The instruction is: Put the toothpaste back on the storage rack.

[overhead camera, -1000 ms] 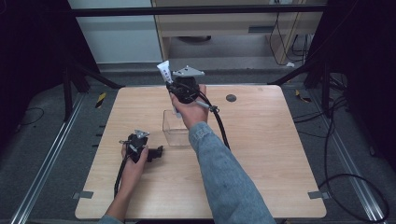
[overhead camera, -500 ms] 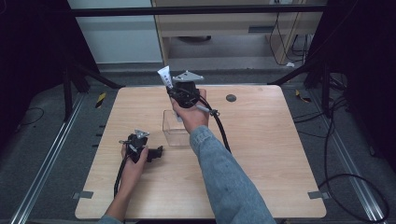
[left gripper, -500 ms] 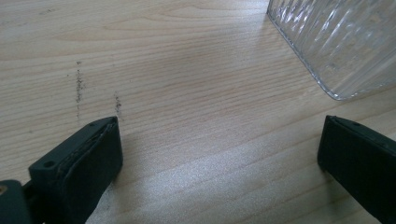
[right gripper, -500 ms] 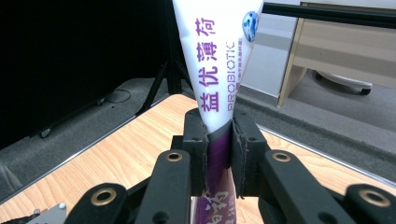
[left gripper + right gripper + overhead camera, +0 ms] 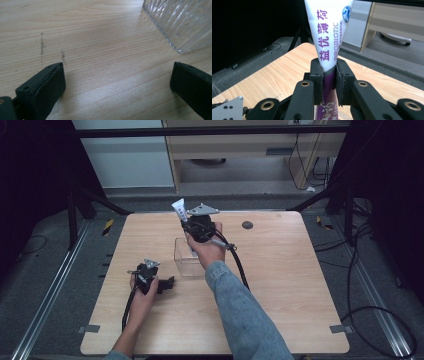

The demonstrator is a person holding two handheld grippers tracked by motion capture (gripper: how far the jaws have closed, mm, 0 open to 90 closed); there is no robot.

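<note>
Gripping a white toothpaste tube, the right gripper in the high view hangs above the far side of the wooden table, just past the far rim of a clear plastic box; the tube's flat crimped end sticks up and away from the person, so its long axis stands steeply, tilted slightly left. The box lies directly below and a little nearer the person than the tube, and the right hand is plainly the closer one to it. The left gripper rests low on the table to the box's left. In the left gripper view its jaws stand wide apart with nothing between them, bare wood below and a ribbed corner of the clear plastic box ahead to the right. In the right gripper view the pads clamp the toothpaste tube near its purple lower part, and the printed body rises straight out of them.
</note>
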